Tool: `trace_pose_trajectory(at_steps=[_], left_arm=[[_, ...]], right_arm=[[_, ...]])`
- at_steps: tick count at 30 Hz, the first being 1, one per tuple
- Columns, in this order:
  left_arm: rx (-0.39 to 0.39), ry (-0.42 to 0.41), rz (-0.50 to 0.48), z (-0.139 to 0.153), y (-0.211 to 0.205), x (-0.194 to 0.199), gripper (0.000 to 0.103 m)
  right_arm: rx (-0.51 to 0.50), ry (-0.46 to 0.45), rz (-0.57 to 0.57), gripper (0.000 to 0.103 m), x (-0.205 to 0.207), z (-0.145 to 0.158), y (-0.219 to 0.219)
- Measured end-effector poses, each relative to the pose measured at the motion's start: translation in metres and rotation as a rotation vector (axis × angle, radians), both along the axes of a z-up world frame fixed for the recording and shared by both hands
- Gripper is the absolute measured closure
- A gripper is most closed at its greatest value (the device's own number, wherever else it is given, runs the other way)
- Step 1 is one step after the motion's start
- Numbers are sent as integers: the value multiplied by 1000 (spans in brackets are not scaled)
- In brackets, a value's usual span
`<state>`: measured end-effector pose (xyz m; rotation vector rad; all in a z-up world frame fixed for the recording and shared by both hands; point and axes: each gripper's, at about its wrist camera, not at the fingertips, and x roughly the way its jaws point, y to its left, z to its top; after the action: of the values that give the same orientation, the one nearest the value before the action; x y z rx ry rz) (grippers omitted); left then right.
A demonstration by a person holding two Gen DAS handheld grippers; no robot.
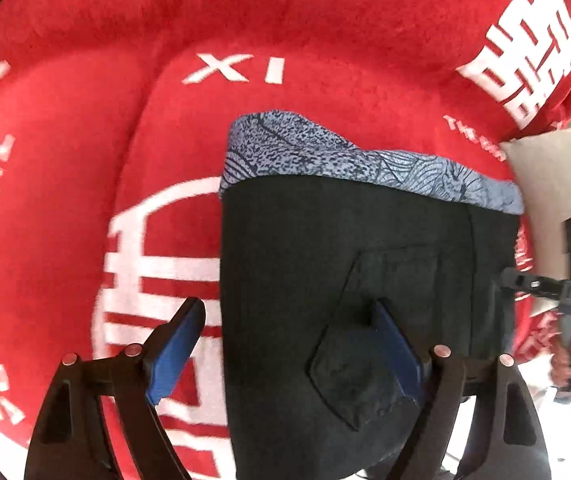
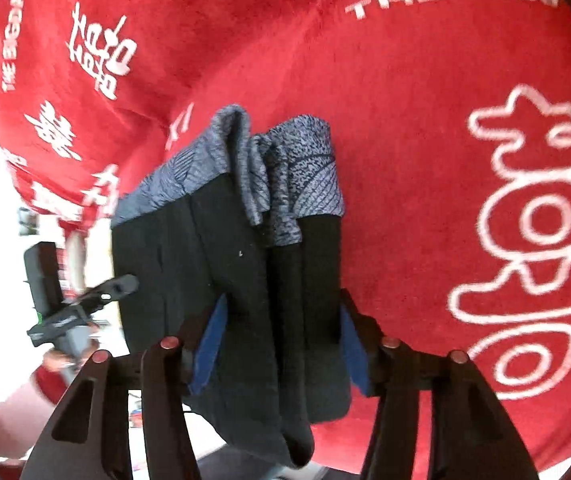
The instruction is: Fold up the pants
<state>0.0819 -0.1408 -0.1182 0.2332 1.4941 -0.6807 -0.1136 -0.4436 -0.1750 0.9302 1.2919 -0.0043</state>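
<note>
The folded black pants [image 1: 325, 264] with a grey patterned band [image 1: 325, 156] lie on a red blanket [image 1: 245, 12]. My left gripper [image 1: 285, 320] is open, its left finger over the blanket and its right finger [image 1: 393, 344] over the pants near a back pocket. In the right wrist view the pants [image 2: 237, 280] lie bunched between the spread fingers of my right gripper [image 2: 281, 316], which is open around the cloth. The other gripper shows at the edge of each view, the right one [image 1: 557, 292] and the left one [image 2: 85, 304].
The red blanket [image 2: 405, 120] carries white printed letters and characters. A beige cushion [image 1: 557, 168] lies at the right edge of the left wrist view. A dark object [image 2: 43, 280] and a bright floor lie beyond the blanket's left edge.
</note>
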Motion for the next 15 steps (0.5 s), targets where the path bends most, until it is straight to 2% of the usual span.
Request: trace_pose_trajectory(at_steps=[3,4,5,6,8,10,13,15], left_arm=[[69,-87,-25,19,-1,-14,17],[77,-101,-27,26,-2,-18,17],[82,-113,-29,31,-1,-20,12],[94,-133,-34,38,-2,-24,3],[115,-171,-51,50,-6,-36,0],[128,-169,-68,57,-9,-47,0],[165,-170,-86,61,-16,-62,0],[211,-198,-91,63,-16,-72,0]], right_arm=[[-127,52,12,43,-1,22,10],[-165,63,17,39,-1,30,15],[-205,78,22,27,-1,39,20],[-243,84,26,21,-2,48,25],[-310,84,32,17,-2,65,37],[-349,96,45,13,0,76,50],[-397,111,61,0,0,86,67],[-409,128,55,0,3,91,77]])
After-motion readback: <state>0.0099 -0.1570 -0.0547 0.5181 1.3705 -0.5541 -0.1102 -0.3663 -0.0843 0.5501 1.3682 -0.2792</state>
